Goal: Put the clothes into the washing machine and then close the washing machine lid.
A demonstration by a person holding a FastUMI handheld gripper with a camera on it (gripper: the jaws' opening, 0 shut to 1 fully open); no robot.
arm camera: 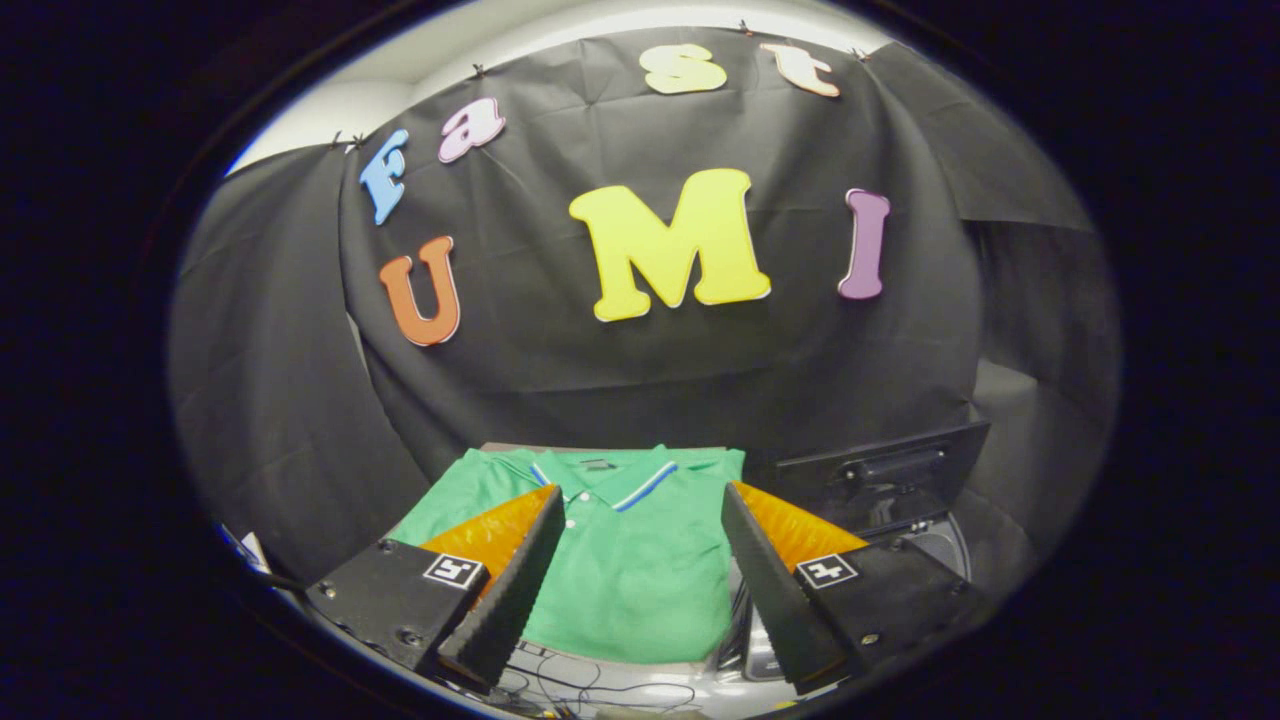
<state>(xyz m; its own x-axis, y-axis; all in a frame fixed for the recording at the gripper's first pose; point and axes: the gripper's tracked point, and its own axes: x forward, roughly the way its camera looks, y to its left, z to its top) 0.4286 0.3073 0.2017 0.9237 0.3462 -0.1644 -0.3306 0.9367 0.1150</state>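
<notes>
- Fingers (505, 585) of my gripper (640, 590) are sitting nearest the lens, spread wide apart and gripping nothing; I am holding them over the near end of the shirt.
- Beyond them, I am looking at the booth's wall of black cloth (650, 370), the largest thing ahead, hanging behind everything.
- Off past my right finger, the washer (900, 500) is standing with its dark lid (880, 465) raised and tilted back, so I am judging the tub open and waiting; its inside is too hidden to tell.
- Between and just ahead of my fingers, the green polo shirt (635, 580) is lying folded flat on a grey surface (620, 690), just beside the washer.
- I am judging it light, soft and floppy, likely to unfold and drape once lifted, so I am thinking of pinching a thick folded bunch near the middle or the near hem rather than a single layer.
- Its long axis is running away from me, collar (610, 480) pointing toward the wall, hem toward my fingers.
- Thin dark cables (600, 690) are trailing on the surface near the hem.
</notes>
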